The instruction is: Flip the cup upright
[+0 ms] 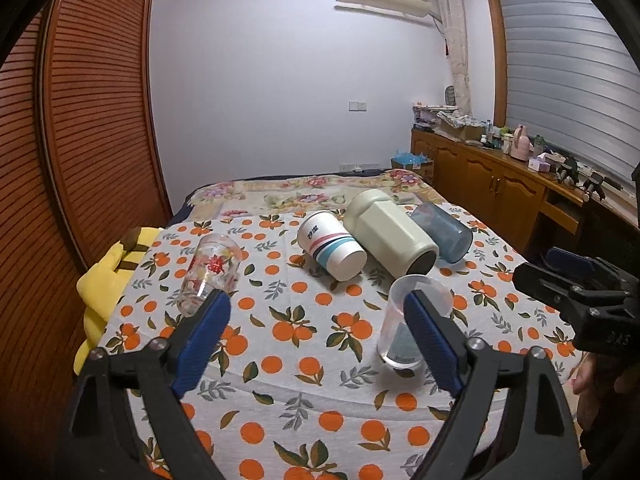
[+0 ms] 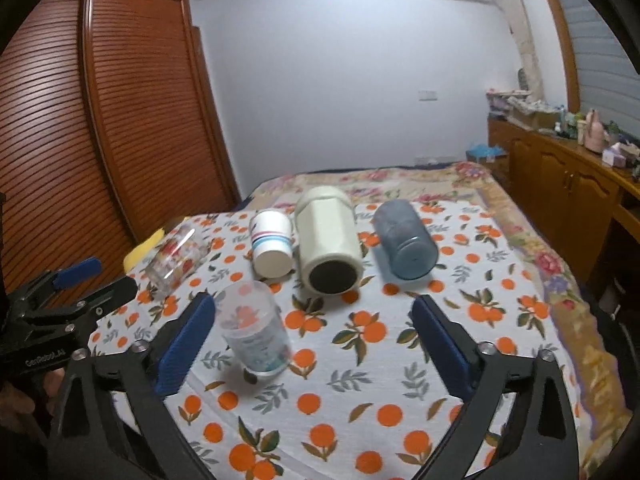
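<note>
A clear plastic cup [image 1: 412,324] [image 2: 256,328] stands upright on the orange-print cloth. Behind it several cups lie on their sides: a flowered glass [image 1: 210,274] [image 2: 178,258], a striped white cup [image 1: 332,246] [image 2: 272,242], a cream mug [image 1: 390,230] [image 2: 328,236] and a blue-grey tumbler [image 1: 442,230] [image 2: 404,240]. My left gripper [image 1: 316,312] is open and empty above the cloth, its right finger in front of the clear cup. My right gripper [image 2: 314,318] is open and empty, with the clear cup near its left finger.
The cloth [image 1: 304,360] covers a bed with a floral blanket [image 1: 304,192] behind. A yellow plush [image 1: 108,276] lies at the left edge. A slatted wardrobe [image 1: 92,120] stands left, a wooden cabinet [image 1: 500,188] with clutter right.
</note>
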`<state>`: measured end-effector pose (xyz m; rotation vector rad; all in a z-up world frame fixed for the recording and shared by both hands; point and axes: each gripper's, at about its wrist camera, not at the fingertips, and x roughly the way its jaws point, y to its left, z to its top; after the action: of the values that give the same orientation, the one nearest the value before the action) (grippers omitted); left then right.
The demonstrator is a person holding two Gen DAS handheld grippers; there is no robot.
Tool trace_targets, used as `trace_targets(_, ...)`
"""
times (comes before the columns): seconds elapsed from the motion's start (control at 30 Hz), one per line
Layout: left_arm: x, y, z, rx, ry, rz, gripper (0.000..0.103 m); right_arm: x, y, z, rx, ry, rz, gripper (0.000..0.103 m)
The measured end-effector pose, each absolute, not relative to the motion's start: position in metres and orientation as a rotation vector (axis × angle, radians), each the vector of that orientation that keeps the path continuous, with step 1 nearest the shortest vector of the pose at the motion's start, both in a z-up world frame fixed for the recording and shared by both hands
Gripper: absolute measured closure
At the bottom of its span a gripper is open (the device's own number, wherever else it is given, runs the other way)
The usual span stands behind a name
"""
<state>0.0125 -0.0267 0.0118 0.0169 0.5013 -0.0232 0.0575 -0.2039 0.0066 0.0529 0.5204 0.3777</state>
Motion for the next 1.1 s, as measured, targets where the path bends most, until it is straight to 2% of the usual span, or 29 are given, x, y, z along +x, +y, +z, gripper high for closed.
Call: trace_targets(1.1,-0.009,-0.026,0.013,-0.010,0.489,-0.019,0.012,0.040,-0.205,0.002,0.019,0.507,0.319,0.000)
